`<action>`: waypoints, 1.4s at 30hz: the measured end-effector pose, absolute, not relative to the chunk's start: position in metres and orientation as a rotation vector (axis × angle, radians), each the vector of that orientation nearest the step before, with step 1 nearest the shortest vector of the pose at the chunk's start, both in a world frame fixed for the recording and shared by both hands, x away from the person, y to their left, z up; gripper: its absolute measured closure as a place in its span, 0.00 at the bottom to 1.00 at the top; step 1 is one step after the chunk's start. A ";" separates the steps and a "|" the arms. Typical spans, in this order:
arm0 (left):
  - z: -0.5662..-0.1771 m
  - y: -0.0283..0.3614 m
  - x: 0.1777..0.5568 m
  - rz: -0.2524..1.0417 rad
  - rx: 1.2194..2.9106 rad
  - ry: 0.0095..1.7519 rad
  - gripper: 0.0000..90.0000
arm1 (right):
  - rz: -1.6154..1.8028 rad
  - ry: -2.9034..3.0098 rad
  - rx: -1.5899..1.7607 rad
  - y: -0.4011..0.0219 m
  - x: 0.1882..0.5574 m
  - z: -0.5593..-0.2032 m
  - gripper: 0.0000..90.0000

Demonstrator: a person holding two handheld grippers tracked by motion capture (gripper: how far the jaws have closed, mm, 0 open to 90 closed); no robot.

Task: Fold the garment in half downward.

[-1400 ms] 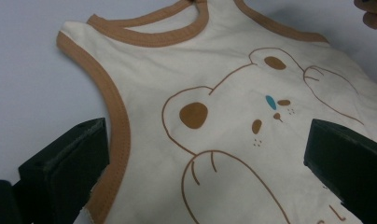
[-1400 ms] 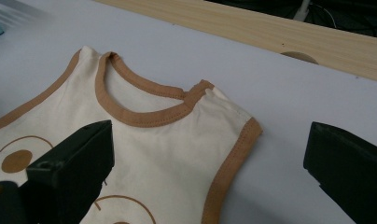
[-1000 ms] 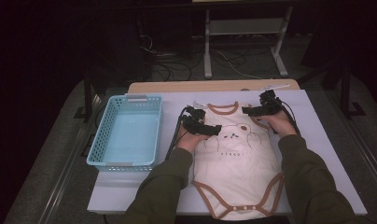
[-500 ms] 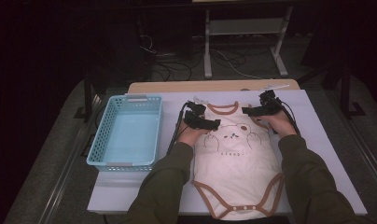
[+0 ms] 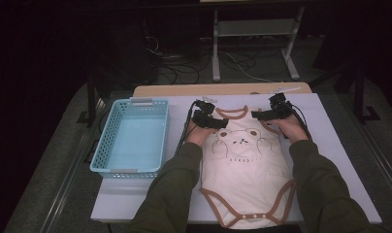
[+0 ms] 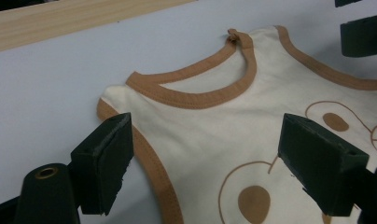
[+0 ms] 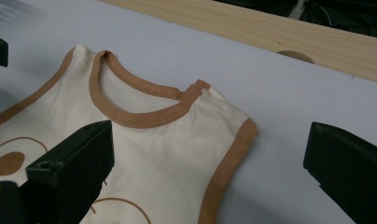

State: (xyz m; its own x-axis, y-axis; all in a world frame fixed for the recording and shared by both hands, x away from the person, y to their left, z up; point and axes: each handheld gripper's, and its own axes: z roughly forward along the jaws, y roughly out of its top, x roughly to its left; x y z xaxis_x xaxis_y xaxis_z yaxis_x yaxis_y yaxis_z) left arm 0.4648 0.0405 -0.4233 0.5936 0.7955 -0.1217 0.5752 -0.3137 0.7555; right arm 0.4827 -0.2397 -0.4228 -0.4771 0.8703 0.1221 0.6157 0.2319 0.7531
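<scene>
The left gripper (image 5: 211, 119) sat low over the bodysuit's (image 5: 245, 170) near shoulder, jaws apart and just closing in, brown-trimmed armhole between them, pads not yet pressing. The right gripper (image 5: 270, 113) straddled the other shoulder strap, jaws wide, gripping nothing. The cream bodysuit lay flat on the white table cover (image 5: 339, 160), long axis twelve to six, neckline at twelve, snap end at six beside the near edge. Bare cover stretched away at three; the blue basket (image 5: 131, 138) stood at nine, well apart.
</scene>
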 end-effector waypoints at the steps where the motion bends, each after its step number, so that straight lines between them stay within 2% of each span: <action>1: -0.423 0.040 0.466 0.353 2.016 1.088 0.21 | 1.102 2.190 1.383 -0.239 0.483 -0.423 0.02; 9: -0.428 0.038 0.478 0.357 2.016 1.101 0.25 | 1.098 2.199 1.386 -0.234 0.485 -0.423 0.02; 20: -0.427 0.042 0.495 0.399 2.036 1.102 0.37 | 1.089 2.199 1.380 -0.233 0.487 -0.425 0.05; 42: -0.435 0.054 0.523 0.473 2.055 1.188 0.69 | 1.116 2.229 1.392 -0.233 0.487 -0.429 0.11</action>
